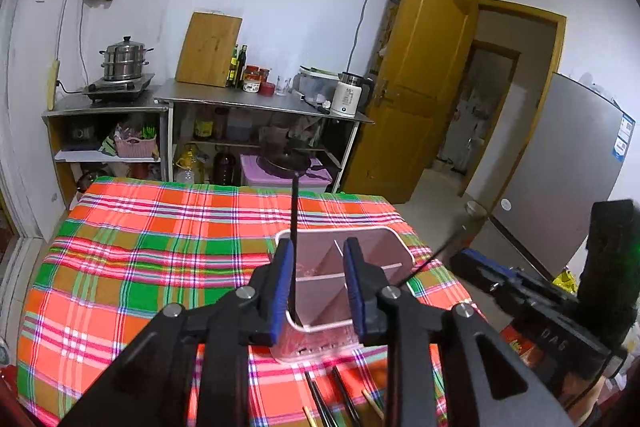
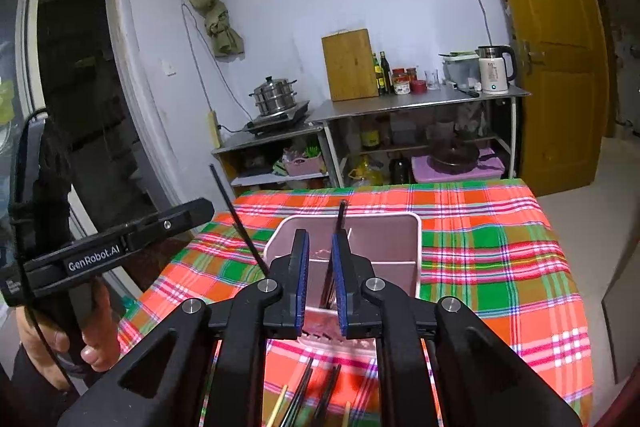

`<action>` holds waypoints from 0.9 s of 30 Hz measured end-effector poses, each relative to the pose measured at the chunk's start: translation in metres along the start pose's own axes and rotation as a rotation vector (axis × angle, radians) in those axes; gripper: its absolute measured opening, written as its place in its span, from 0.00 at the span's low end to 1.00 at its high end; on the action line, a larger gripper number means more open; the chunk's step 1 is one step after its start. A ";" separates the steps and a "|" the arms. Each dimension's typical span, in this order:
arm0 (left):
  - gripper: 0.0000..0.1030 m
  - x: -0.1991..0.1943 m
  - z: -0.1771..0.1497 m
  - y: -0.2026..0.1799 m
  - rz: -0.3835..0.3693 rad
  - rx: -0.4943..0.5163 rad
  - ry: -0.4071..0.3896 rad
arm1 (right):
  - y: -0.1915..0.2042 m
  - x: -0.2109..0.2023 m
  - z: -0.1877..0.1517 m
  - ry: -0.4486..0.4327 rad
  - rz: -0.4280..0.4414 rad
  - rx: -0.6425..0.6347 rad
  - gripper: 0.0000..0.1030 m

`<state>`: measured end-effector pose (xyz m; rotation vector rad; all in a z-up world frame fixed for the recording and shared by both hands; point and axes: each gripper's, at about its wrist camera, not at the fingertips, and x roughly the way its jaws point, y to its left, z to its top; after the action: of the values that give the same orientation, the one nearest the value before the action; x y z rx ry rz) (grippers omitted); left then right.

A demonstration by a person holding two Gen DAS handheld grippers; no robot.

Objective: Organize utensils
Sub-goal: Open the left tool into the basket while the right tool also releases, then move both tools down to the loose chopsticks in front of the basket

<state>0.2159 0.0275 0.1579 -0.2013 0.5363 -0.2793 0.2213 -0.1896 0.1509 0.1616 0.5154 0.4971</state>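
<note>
A pink divided utensil holder (image 1: 404,247) stands on the plaid tablecloth; it also shows in the right wrist view (image 2: 408,247). My left gripper (image 1: 318,263) is open just over its near rim; a black chopstick (image 1: 295,219) stands upright in the holder beside the left finger. My right gripper (image 2: 320,259) is open over the holder; a black chopstick (image 2: 338,247) leans in the holder next to its right finger. Whether either chopstick touches a pad I cannot tell. Several chopsticks (image 1: 340,399) lie on the cloth in front of the holder, also in the right wrist view (image 2: 316,395).
The table with the plaid cloth (image 1: 160,247) drops off at its right edge. Behind stand metal shelves with a steamer pot (image 1: 124,57), a cutting board (image 1: 208,49), bottles and a kettle (image 1: 350,95). A wooden door (image 1: 420,75) is open at right.
</note>
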 end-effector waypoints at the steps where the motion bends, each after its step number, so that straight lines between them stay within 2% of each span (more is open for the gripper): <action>1: 0.26 -0.004 -0.003 -0.002 0.003 0.006 -0.001 | 0.001 -0.006 -0.001 -0.004 0.003 -0.001 0.12; 17: 0.26 -0.076 -0.065 -0.038 -0.021 0.044 0.013 | 0.023 -0.107 -0.039 -0.022 -0.027 -0.013 0.12; 27: 0.27 -0.090 -0.109 -0.047 -0.028 0.053 0.029 | 0.031 -0.136 -0.083 -0.009 -0.061 -0.039 0.13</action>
<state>0.0747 -0.0016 0.1208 -0.1536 0.5548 -0.3233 0.0630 -0.2277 0.1467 0.1101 0.5003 0.4463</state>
